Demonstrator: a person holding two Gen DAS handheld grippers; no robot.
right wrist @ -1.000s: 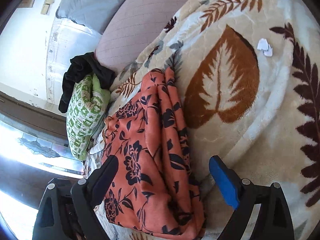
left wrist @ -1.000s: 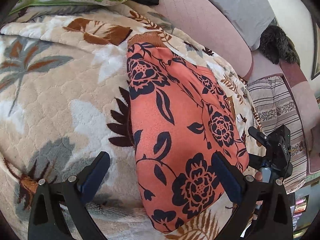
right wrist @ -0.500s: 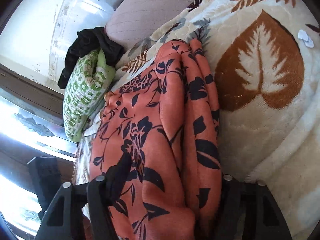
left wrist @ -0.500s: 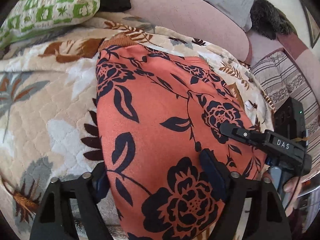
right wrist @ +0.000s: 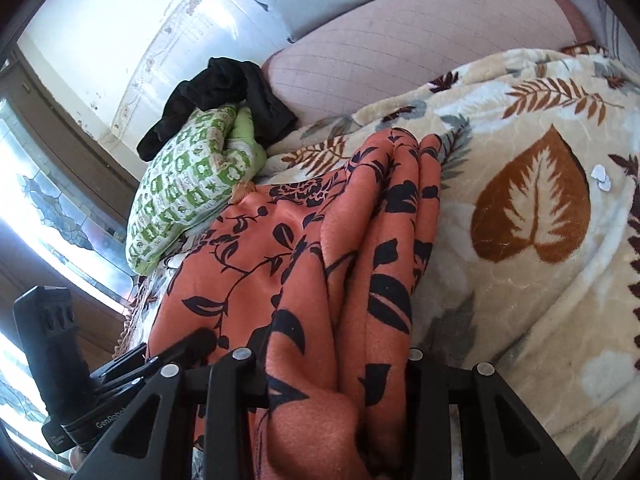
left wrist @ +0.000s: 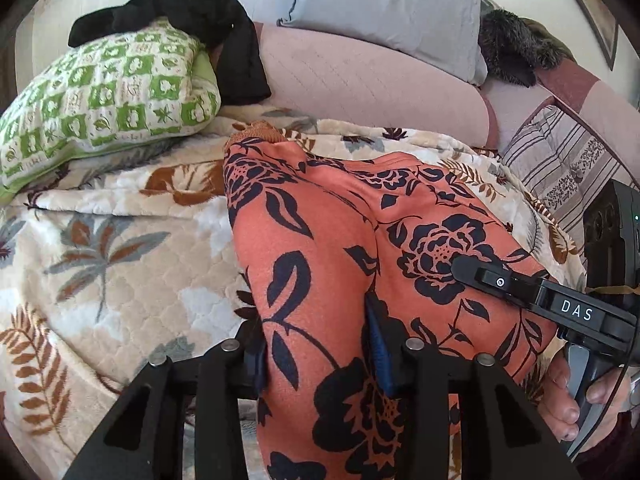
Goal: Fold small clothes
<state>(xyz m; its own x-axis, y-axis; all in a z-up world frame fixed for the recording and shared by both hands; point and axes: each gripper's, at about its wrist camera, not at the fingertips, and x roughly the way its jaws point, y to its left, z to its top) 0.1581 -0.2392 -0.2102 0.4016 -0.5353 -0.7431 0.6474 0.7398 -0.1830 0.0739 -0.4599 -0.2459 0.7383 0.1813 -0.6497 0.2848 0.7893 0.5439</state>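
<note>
1. The bed [left wrist: 120, 280] filled most of the room, covered by a cream blanket [right wrist: 540, 320] printed with brown and grey leaves; a pink quilted headboard [left wrist: 360, 80] ran along its far side.
2. A grey pillow [left wrist: 380, 8] leaned against the wall above the headboard, and a striped cushion [left wrist: 560, 168] sat at the far right.
3. A green-and-white patterned pillow [left wrist: 104, 100] lay at the head of the bed with a black garment [left wrist: 208, 20] draped over its top.
4. The orange floral garment [left wrist: 340, 240] lay lengthwise on the blanket, its near end raised off the bed and bunched in folds, its far end with the ribbed cuff resting just beside the green pillow.
5. The left gripper [left wrist: 316, 344] had just been closing, and its jaws were pinching the near left edge of the orange cloth between its blue pads.
6. The right gripper [right wrist: 336, 376] had also just been closing; it clamped the thicker stack of folds at the near right edge.
7. A hand [left wrist: 576, 400] curled around the right gripper's handle.
8. A scrap of white paper [right wrist: 602, 178] lay on the blanket, well apart from the garment.
</note>
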